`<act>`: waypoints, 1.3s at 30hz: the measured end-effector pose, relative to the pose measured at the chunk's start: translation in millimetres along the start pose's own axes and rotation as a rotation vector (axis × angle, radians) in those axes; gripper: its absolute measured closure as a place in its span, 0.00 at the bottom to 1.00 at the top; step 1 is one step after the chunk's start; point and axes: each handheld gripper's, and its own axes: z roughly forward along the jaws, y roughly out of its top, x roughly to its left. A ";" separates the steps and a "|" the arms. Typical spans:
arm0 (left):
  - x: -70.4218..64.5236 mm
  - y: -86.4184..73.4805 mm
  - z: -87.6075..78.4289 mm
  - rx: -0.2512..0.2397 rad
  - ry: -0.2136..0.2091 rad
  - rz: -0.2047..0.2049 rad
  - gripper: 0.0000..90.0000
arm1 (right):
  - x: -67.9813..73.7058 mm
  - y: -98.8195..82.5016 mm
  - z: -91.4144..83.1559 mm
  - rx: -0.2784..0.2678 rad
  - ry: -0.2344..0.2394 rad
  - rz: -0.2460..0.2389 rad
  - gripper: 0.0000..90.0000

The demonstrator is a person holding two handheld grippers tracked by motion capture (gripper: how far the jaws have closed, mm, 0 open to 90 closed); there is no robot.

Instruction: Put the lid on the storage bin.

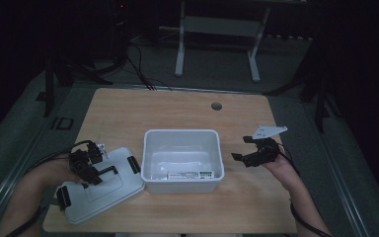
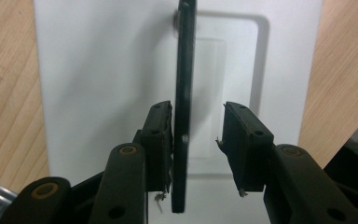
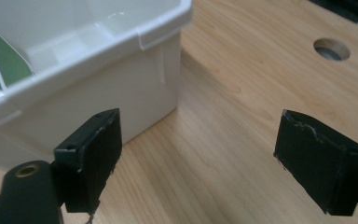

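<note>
1. Two black jaws of the left gripper [image 2: 193,140] rise from 6 o'clock in the left gripper view, right up close.
2. Between them stands the thin black handle [image 2: 185,93] of a white lid [image 2: 98,84]. It is flipped up on its edge.
3. One pad [image 2: 161,135] touches the handle on one side. The other pad [image 2: 242,140] is a little way off, so the handle is not squeezed. The jaws are partly apart.
4. From the high view, the white lid [image 1: 101,190] lies flat on the wooden table [image 1: 177,106]. It sits at about 8 o'clock from the white box [image 1: 150,163], just beside it. It has a black clip [image 1: 133,164] on the end near the box and another black clip [image 1: 64,196] on the far end.
5. In that view the left gripper [image 1: 94,174] is over the lid, held by the person's left hand [image 1: 56,170].
6. The white box stands open in the middle of the table. A green and white label [image 1: 190,174] shows on its near inside wall.
7. The right gripper [image 1: 241,148] is at 3 o'clock from the box, near it but not touching. The person's right hand [image 1: 281,168] holds it.
8. In the right gripper view, its jaws are wide apart with only bare table between them. The box corner [image 3: 161,60] is just past the pad [image 3: 98,154] at 8 o'clock.
9. A round hole [image 1: 216,106] in the table sits at about 12 o'clock from the box.
</note>
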 end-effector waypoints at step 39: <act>3.7 16.8 6.2 0.058 0.079 0.060 0.92 | 2.2 -73.7 3.4 -0.024 0.021 0.126 0.16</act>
